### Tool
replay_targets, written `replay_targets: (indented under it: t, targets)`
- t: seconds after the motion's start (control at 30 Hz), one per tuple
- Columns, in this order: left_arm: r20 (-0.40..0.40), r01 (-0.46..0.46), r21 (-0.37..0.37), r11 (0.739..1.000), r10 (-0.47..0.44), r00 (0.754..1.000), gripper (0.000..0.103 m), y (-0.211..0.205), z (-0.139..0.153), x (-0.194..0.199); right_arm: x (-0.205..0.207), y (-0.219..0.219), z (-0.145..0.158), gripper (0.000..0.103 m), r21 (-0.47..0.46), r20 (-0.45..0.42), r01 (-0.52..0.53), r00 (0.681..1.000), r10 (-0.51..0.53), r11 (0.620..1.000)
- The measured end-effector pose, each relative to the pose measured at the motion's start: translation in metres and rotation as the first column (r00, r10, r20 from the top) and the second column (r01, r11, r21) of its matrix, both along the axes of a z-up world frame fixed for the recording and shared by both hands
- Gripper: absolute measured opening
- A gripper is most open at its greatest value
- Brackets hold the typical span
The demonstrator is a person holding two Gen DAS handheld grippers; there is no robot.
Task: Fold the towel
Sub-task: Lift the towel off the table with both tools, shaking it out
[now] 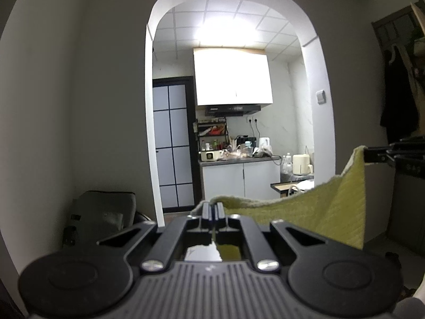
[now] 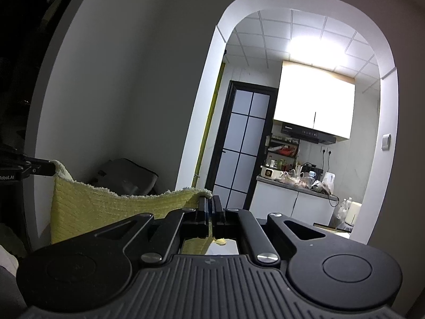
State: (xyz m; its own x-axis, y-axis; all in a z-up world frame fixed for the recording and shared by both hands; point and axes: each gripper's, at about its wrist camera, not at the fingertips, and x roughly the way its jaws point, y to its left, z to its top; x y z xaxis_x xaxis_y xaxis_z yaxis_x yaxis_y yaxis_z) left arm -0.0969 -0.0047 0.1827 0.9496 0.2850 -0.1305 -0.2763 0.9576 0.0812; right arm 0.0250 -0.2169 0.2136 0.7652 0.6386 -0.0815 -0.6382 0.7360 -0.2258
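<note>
A grey wall (image 1: 106, 106) with a white arched opening (image 1: 148, 106) fills most of both views, and through the arch a lit kitchen shows: a bright white wall cabinet (image 1: 233, 77), a dark range hood (image 1: 232, 109) under it, a glass-paned door (image 1: 172, 143) with a black frame, and a cluttered counter (image 1: 239, 156) over white base cabinets. A dark grey bag or case (image 1: 103, 212) sits against the wall at the lower left of the arch.

The yellow towel (image 1: 332, 207) hangs in the air in front of this, stretched between the two tools by its top edge. That edge sags in a shallow curve between the two held corners, and the cloth drops below it out of sight.

The left gripper (image 1: 212, 208) has its two fingers pressed together on one top corner of the towel, the cloth running away to its right. In the left wrist view the right gripper (image 1: 372, 155) appears at the far right edge, pinching the other corner, which stands higher in that frame. In the right wrist view the right gripper's fingers are likewise closed on the towel's corner, with the cloth spreading off to its left toward the left gripper at the frame's left edge. A strip of yellow shows through the gap behind each pair of fingers.
</note>
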Motion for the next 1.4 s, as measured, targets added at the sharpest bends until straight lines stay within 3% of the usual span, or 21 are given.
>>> replay_targets:
  t: [0.77, 1.13, 1.4]
  targets:
    - [-0.077, -0.043, -0.041, 0.998, 0.039, 0.996, 0.002, 0.054, -0.024, 0.088, 0.085, 0.052, -0.021, 0.002, -0.064, -0.067, 0.004, 0.998, -0.008, 0.998]
    - [-0.129, -0.054, -0.127, 0.99, 0.038, 0.991, 0.002, 0.086, -0.055, 0.136, 0.133, 0.083, -0.04, 0.002, -0.107, -0.113, 0.004, 0.993, -0.016, 0.994]
    - [-0.183, -0.071, -0.143, 0.987, 0.044, 0.982, 0.002, 0.105, -0.074, 0.167, 0.168, 0.102, -0.064, 0.002, -0.14, -0.159, 0.004, 0.987, -0.026, 0.99]
